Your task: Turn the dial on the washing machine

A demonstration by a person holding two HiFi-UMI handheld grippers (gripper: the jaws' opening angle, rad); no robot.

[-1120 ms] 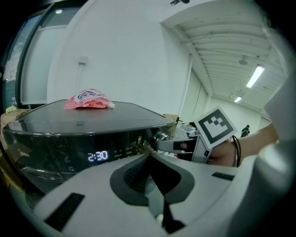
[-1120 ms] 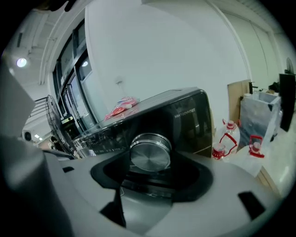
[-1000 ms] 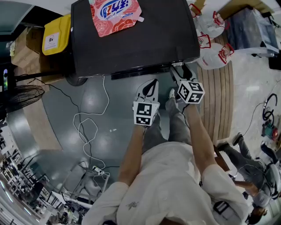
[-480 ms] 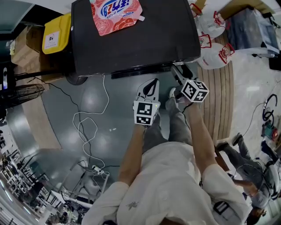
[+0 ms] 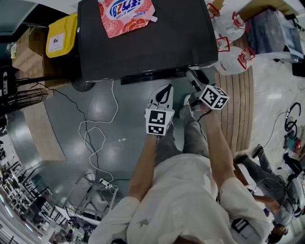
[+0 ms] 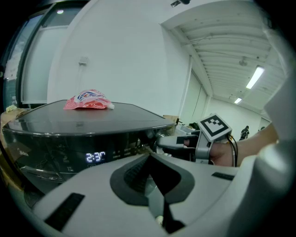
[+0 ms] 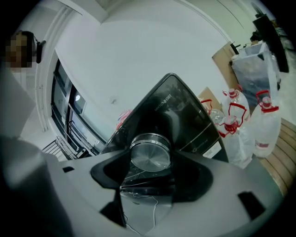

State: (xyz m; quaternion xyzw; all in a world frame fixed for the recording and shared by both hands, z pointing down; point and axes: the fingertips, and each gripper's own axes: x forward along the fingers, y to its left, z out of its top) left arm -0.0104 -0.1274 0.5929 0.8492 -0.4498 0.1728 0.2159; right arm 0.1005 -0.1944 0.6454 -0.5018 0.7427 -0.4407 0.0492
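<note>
A pouch [image 5: 125, 16] lies atop the washing machine [image 5: 157, 47], bottles [image 5: 233, 59] right of it.

One washing machine [image 5: 143, 47]. One dial [image 7: 150, 152]. One pink pouch [image 5: 125, 14]. One yellow bag [image 5: 62, 37]. At least three jugs with red handles [image 5: 233, 62]. Two tools: left hand-held gripper [image 5: 164, 93], right hand-held gripper [image 5: 194, 78].
</note>
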